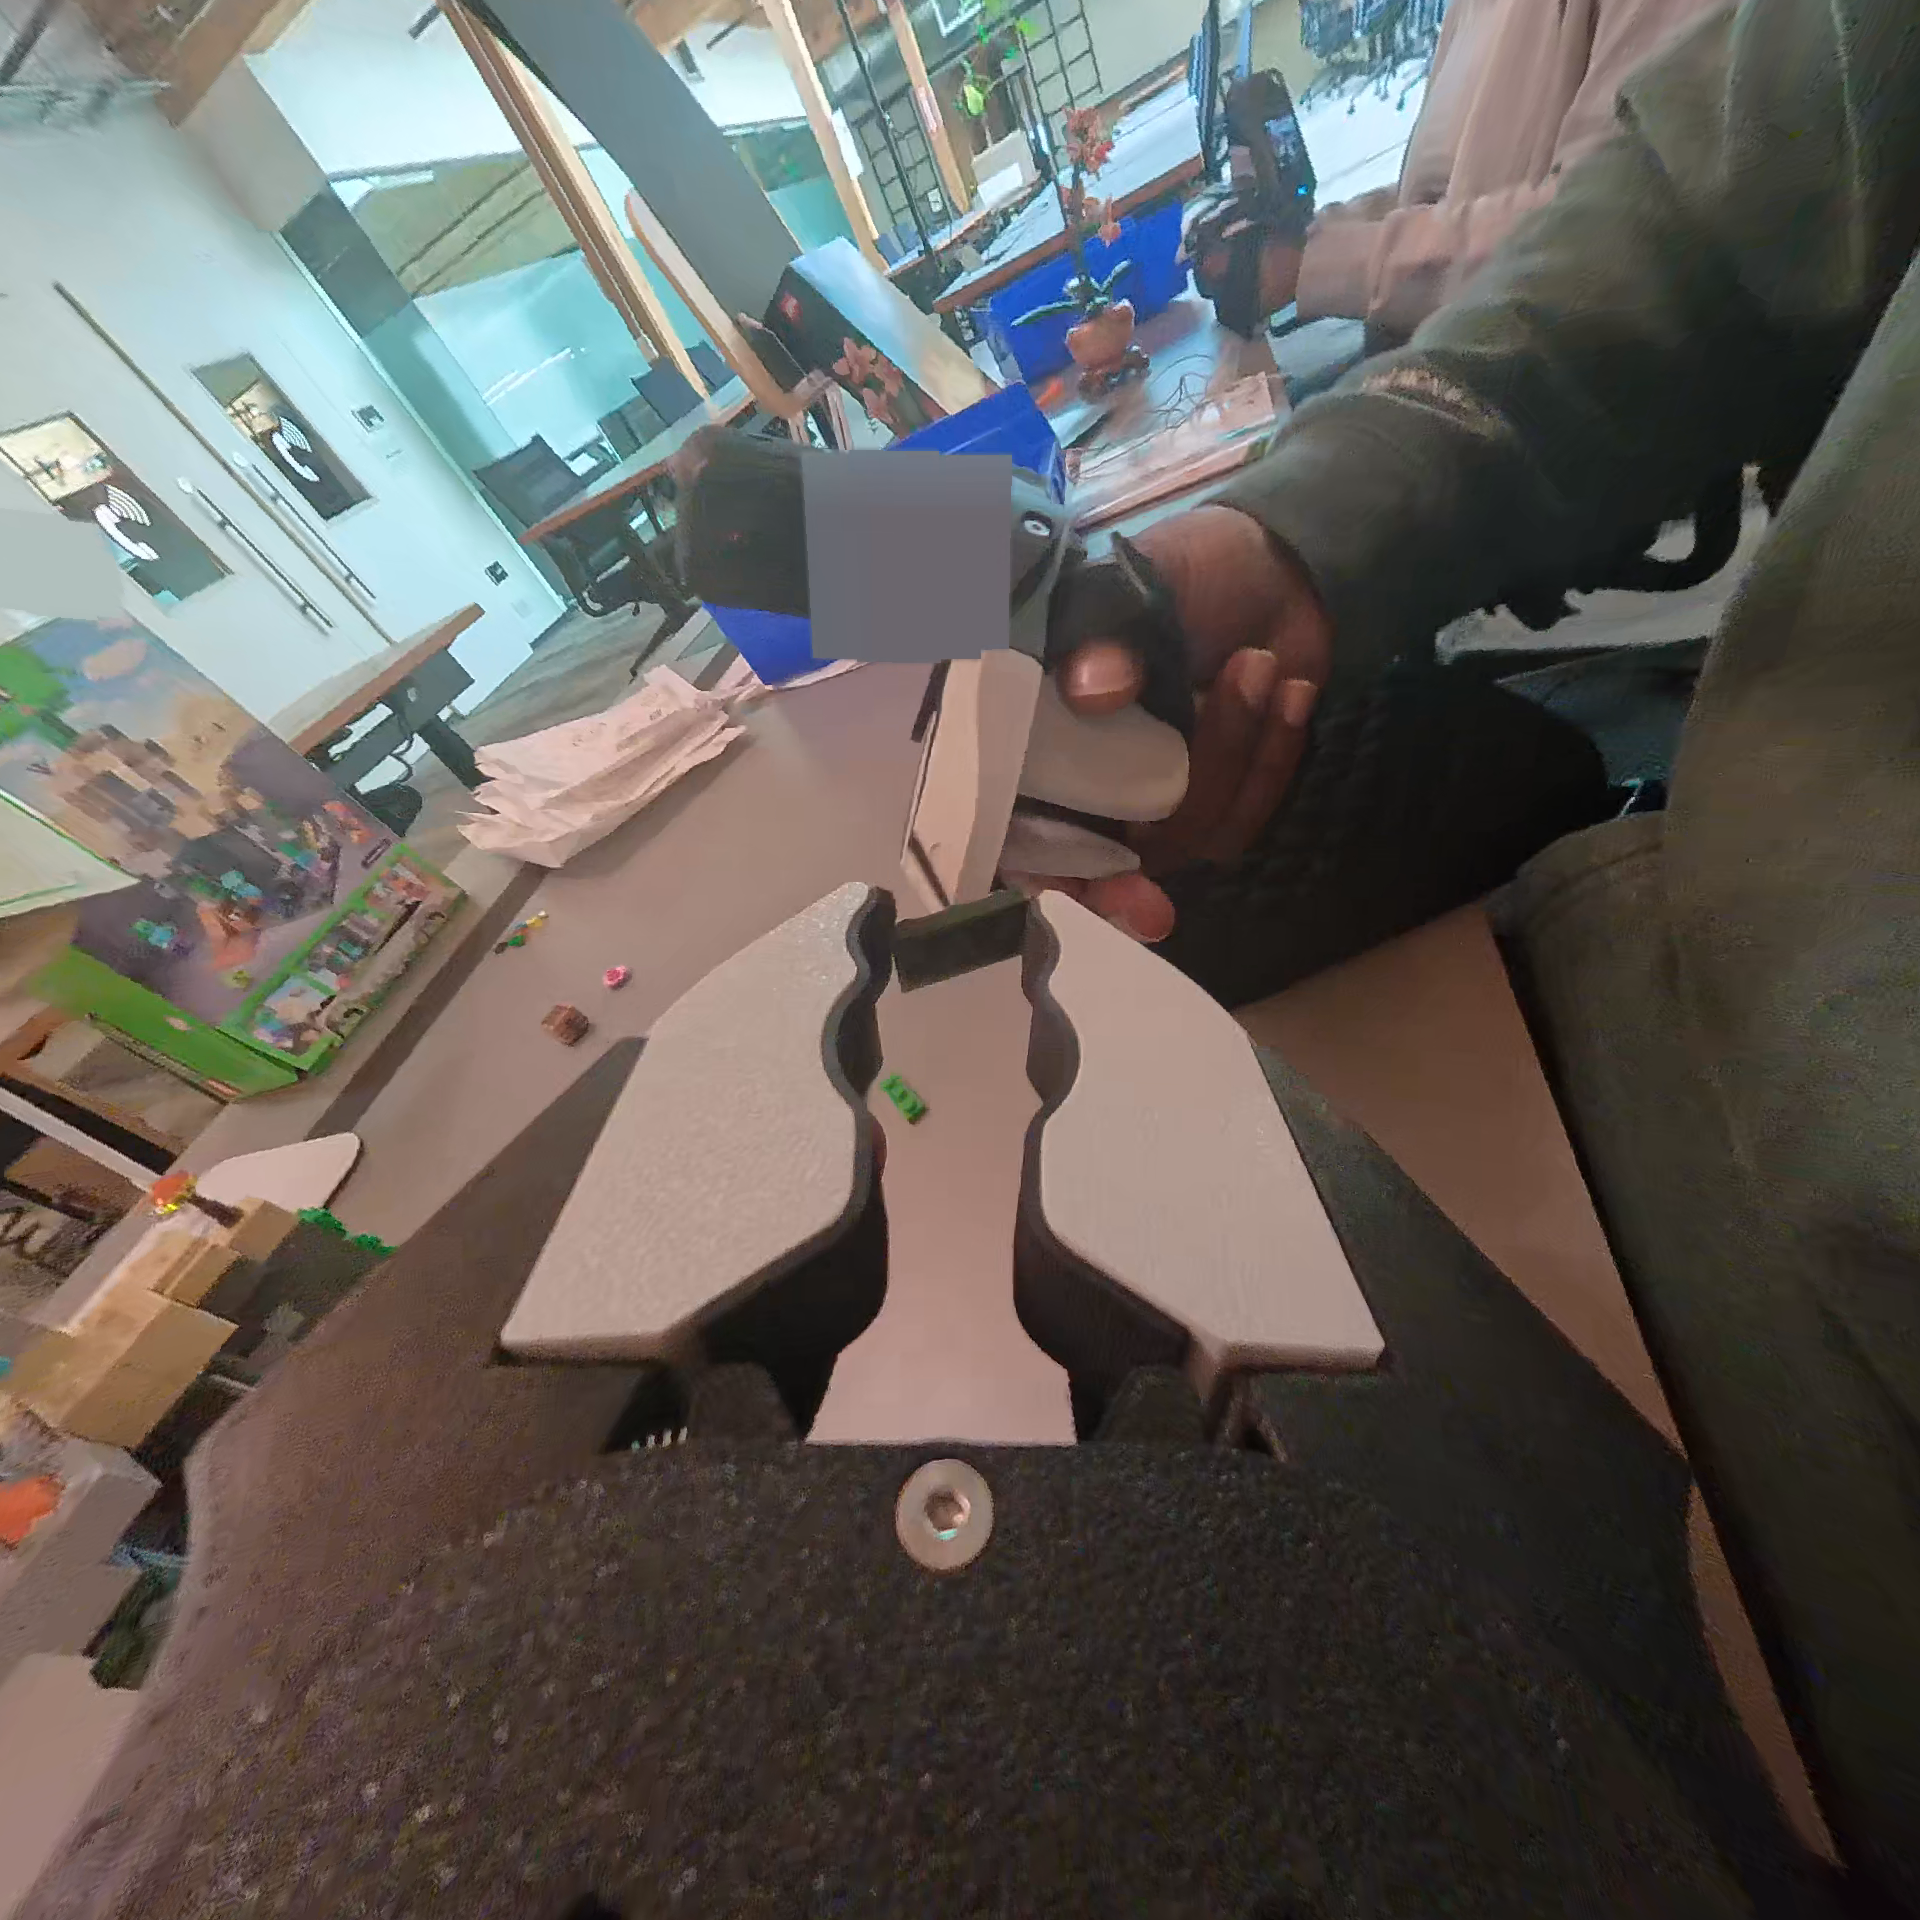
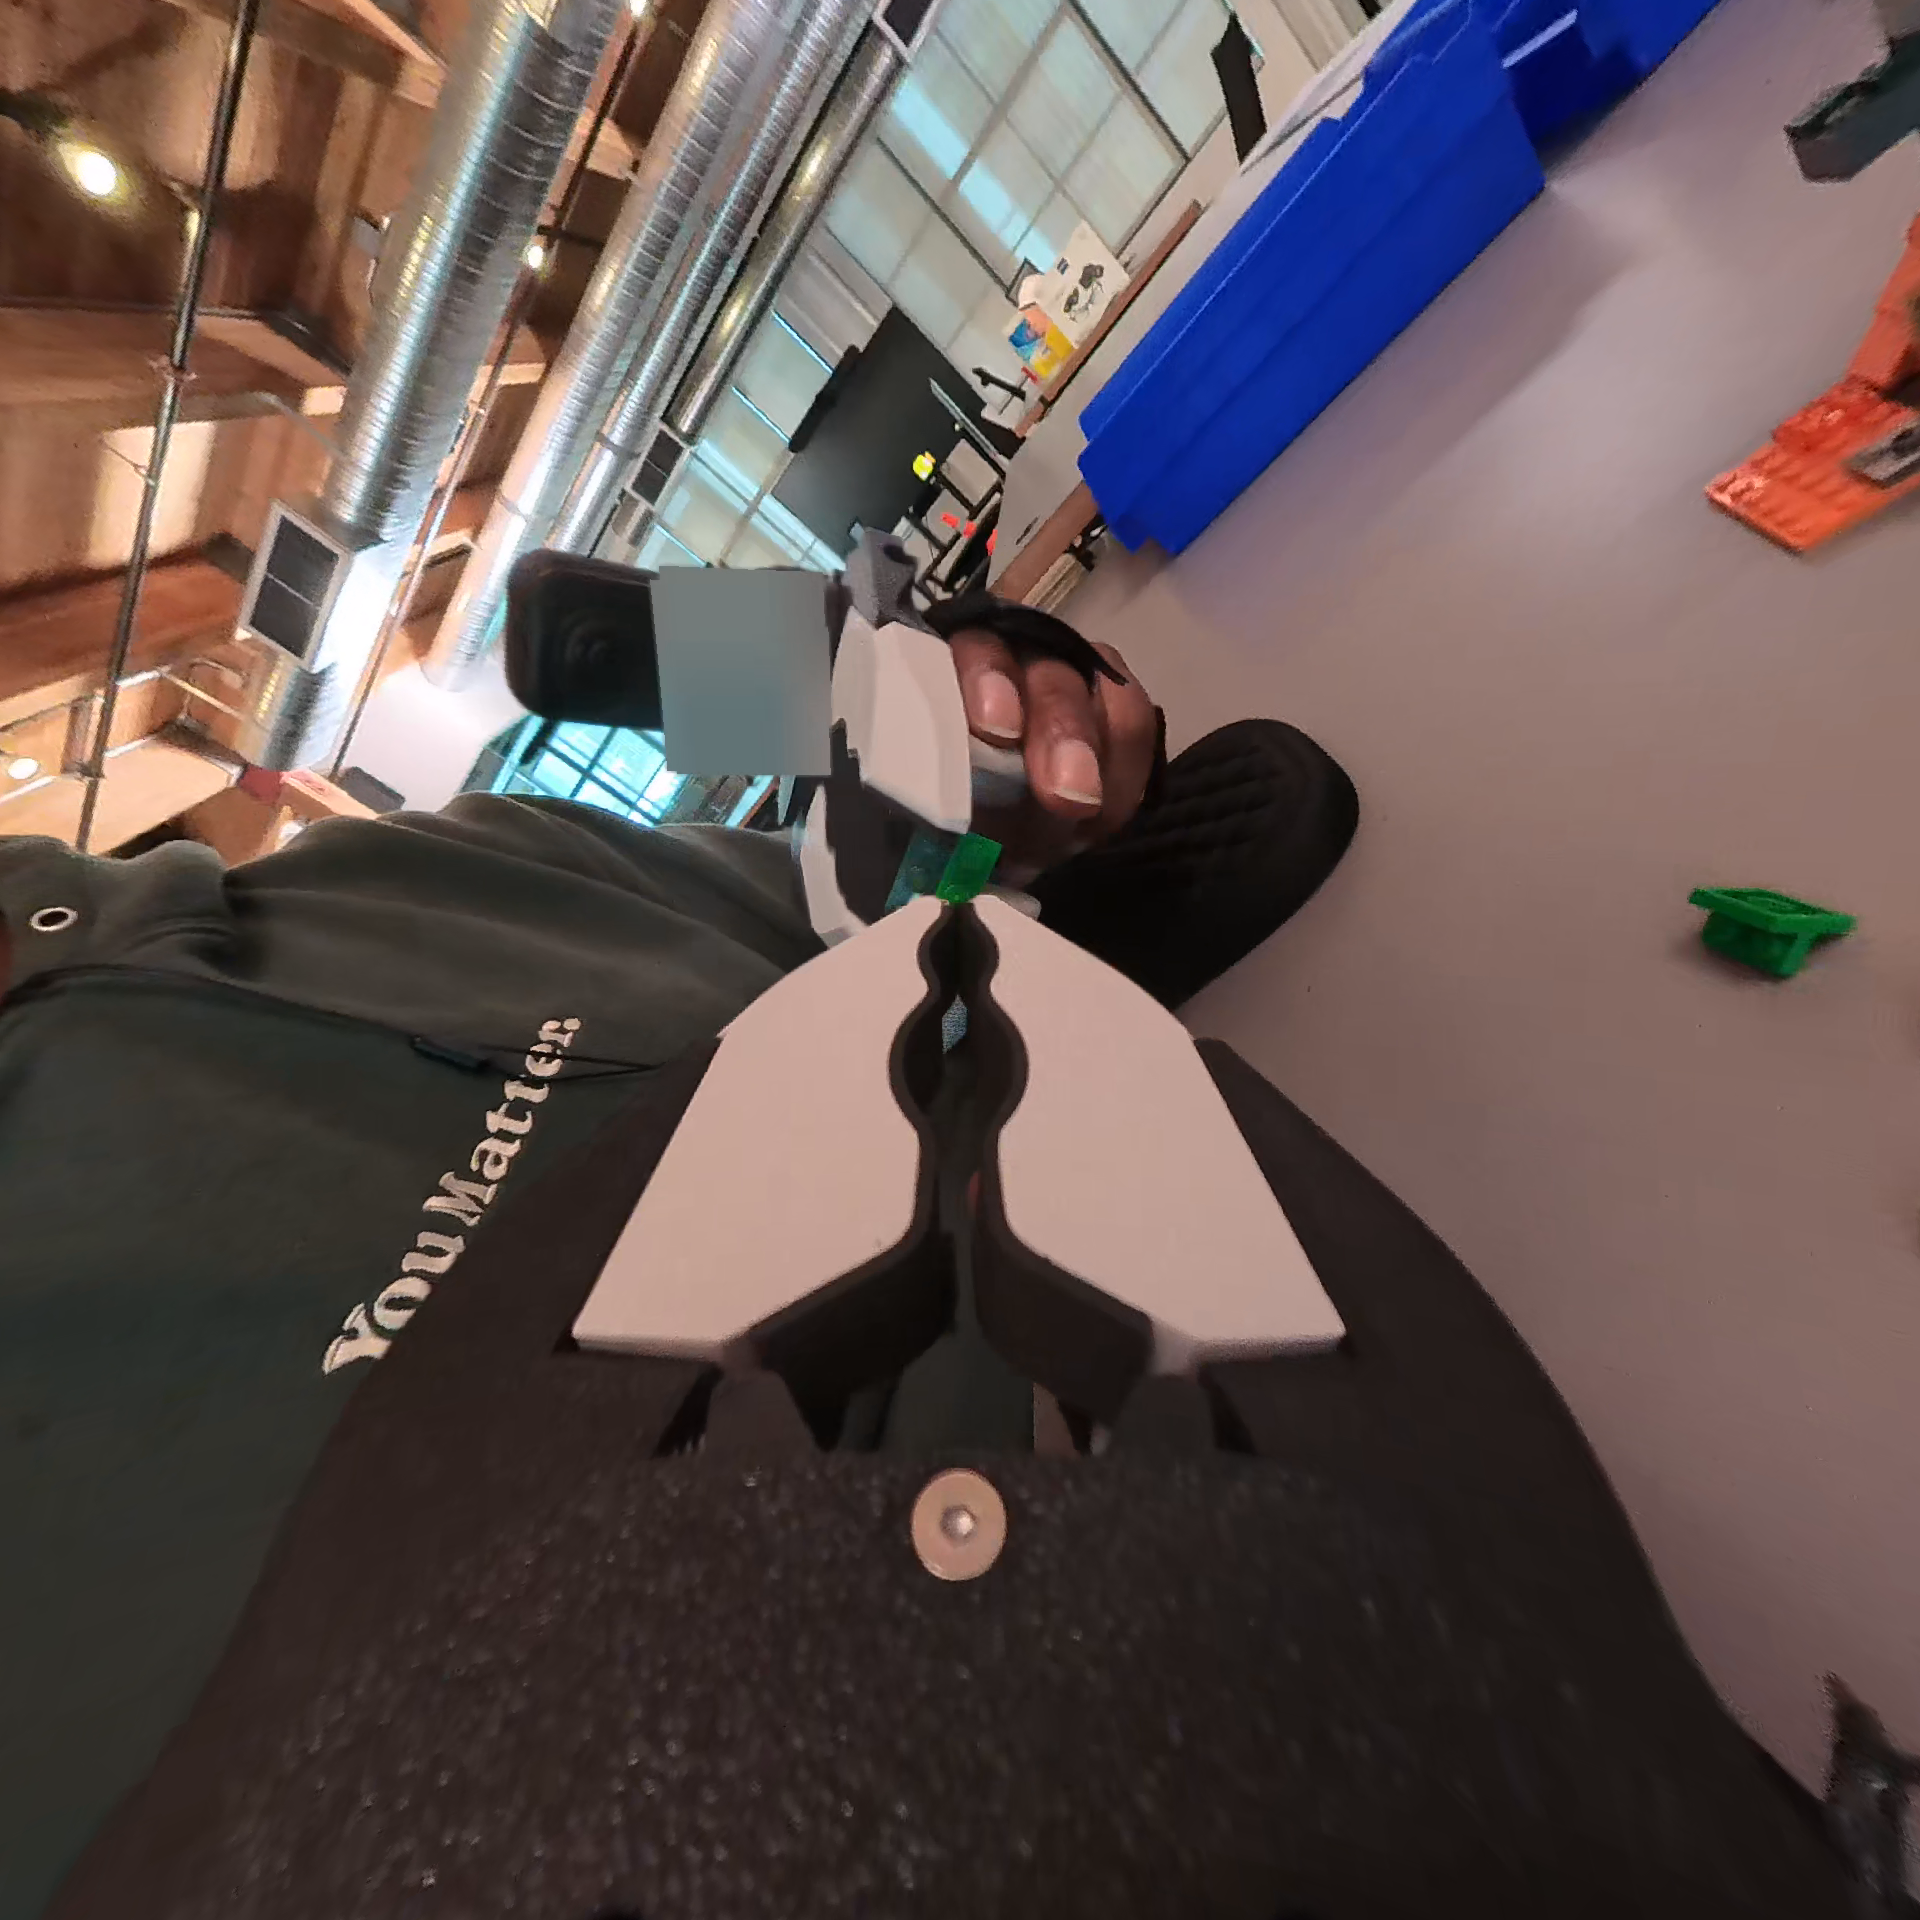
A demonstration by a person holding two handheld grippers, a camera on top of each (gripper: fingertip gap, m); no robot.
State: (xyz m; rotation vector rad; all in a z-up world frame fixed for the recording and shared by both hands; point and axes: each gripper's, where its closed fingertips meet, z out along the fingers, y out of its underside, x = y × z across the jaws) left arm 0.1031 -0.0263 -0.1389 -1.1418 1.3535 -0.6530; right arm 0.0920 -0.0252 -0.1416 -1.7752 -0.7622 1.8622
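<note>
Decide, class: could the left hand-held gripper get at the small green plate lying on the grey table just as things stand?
Probably not at once. The left hand-held gripper already clamps a dark green brick at its tips. The small green plate lies bare on the grey table beneath, nothing covering it, but the jaws are occupied.

- Dark green sweatshirt point(image 2: 260, 1143): one line of white serif lettering across the chest, sharp and readable; wording not copied.
- Colourful toy box point(image 1: 208, 862), past the left edge of the grey table point(image 1: 727, 883): small print, too blurred.
- Paper stack point(image 1: 603, 758), far left on the table: faint print, unreadable.
- Black box point(image 1: 831, 343) beyond the far edge: small red logo patch.
- Door panels point(image 1: 135, 509): white pictograms.
</note>
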